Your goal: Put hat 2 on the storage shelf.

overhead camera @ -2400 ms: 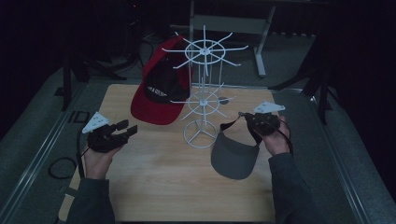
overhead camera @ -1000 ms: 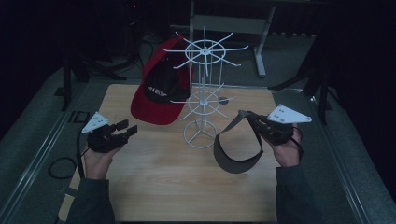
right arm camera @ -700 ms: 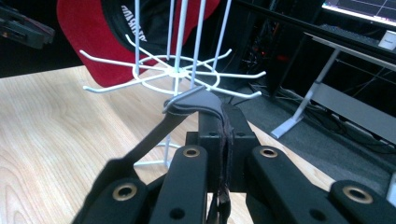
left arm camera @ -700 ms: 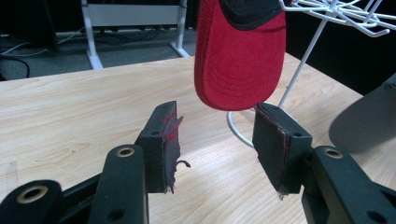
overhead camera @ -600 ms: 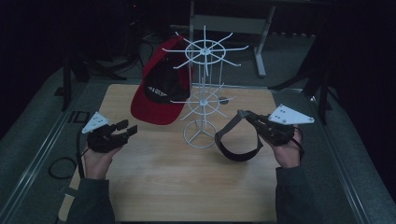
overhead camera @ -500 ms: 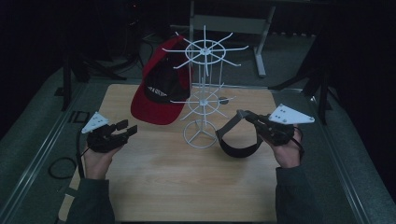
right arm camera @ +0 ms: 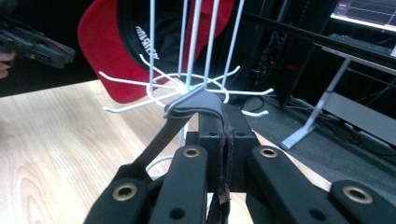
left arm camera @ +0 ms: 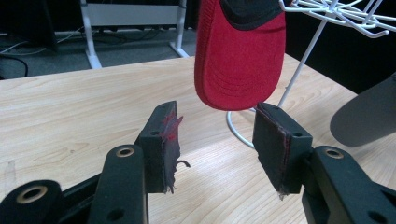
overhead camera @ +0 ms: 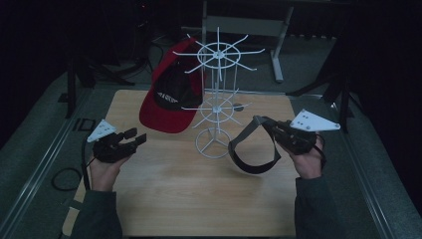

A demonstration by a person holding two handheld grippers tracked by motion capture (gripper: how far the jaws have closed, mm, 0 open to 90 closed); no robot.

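- Where the right gripper (overhead camera: 268,128) stands, over the table's (overhead camera: 164,199) right edge, its jaws are pressed together on the band of a grey visor (overhead camera: 249,149); the right gripper view shows the band (right arm camera: 196,103) pinched between the pads.
- The visor hangs from that grip clear of the table, just beside the rack's (overhead camera: 217,94) ring base, its brim turned down and toward the near edge.
- The left gripper (overhead camera: 130,140) is held low near the table's left edge, well apart from the rack. Its jaws stand wide apart with nothing between them; the left gripper view shows bare wood in the gap and frayed pads (left arm camera: 169,140).
- The white wire rack stands upright at the middle of the table, toward the far edge.
- A red cap (overhead camera: 171,97) hangs from the rack's left side, brim down and off the table.
- Each hand (overhead camera: 308,162) grips its tool from the near edge.
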